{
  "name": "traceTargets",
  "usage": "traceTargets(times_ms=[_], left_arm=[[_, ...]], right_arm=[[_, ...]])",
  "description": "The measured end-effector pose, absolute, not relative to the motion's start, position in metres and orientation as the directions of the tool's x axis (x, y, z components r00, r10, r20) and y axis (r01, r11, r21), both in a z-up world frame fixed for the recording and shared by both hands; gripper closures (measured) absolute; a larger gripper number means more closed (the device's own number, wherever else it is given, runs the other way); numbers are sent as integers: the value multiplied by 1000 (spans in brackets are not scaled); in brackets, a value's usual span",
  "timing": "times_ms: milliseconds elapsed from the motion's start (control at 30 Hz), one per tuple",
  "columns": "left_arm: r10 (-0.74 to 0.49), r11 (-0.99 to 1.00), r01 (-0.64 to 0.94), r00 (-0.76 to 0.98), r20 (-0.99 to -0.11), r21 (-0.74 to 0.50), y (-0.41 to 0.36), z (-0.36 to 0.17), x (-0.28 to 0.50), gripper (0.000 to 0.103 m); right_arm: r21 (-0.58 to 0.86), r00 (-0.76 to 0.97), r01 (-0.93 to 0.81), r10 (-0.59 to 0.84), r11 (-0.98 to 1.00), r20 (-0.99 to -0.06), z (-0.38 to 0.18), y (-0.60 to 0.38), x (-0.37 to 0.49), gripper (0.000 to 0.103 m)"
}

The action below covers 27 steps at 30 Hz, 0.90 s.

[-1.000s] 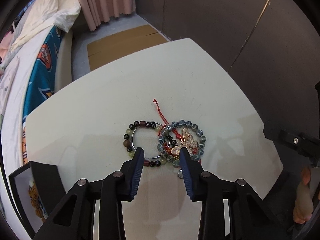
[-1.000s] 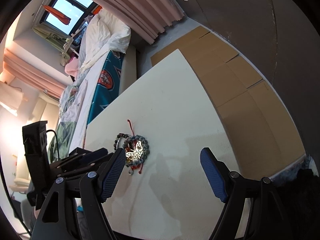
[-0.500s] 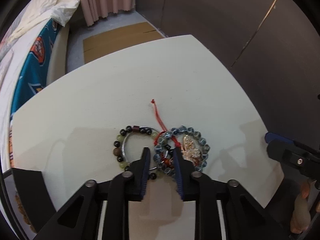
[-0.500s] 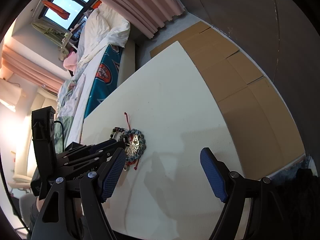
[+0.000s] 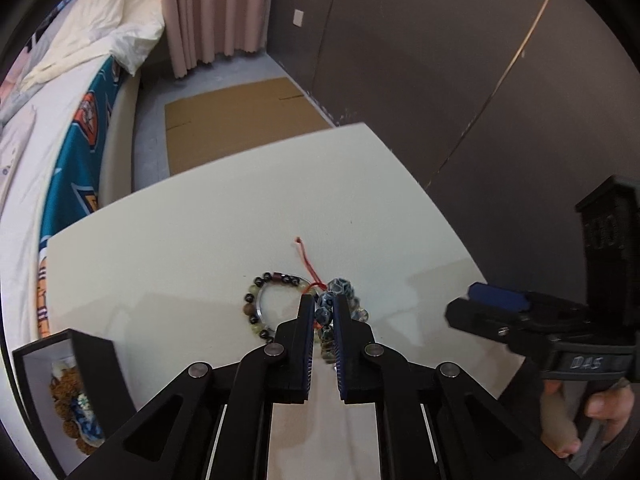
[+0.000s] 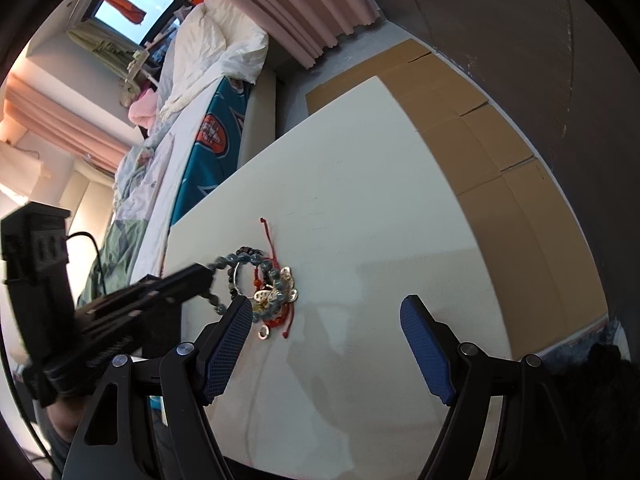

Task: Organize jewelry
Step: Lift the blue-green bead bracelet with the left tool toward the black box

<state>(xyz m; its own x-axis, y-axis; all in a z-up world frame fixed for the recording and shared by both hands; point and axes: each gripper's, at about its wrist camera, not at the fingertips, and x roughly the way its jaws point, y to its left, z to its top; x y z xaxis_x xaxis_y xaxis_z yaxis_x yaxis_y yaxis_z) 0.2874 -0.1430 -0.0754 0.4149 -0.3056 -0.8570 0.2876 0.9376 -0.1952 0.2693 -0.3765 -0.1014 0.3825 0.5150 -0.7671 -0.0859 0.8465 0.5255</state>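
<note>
Sitting at the table's (image 5: 224, 216) near-left corner, a black box (image 5: 86, 354) holds brown beads and a blue-white piece. Left gripper (image 5: 323, 312) has just been closing and now pinches the blue bracelet (image 5: 339, 287), one side lifted. Dark-bead bracelet (image 5: 256, 304) lies just left of it. Right gripper (image 6: 326, 344) gapes wide, empty, beside the pile.
</note>
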Motion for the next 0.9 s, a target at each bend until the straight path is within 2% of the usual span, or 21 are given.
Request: traceTargets(times_ms=[500, 900], left_arm=[[-255, 966, 172, 501, -827, -193, -74, -50, 269, 94], [-215, 976, 98, 559, -801, -194, -26, -31, 248, 94]], right_arm=[[327, 281, -296, 409, 898, -869, -115, -304, 280, 25], [144, 305, -409, 284, 901, -909, -122, -267, 294, 25]])
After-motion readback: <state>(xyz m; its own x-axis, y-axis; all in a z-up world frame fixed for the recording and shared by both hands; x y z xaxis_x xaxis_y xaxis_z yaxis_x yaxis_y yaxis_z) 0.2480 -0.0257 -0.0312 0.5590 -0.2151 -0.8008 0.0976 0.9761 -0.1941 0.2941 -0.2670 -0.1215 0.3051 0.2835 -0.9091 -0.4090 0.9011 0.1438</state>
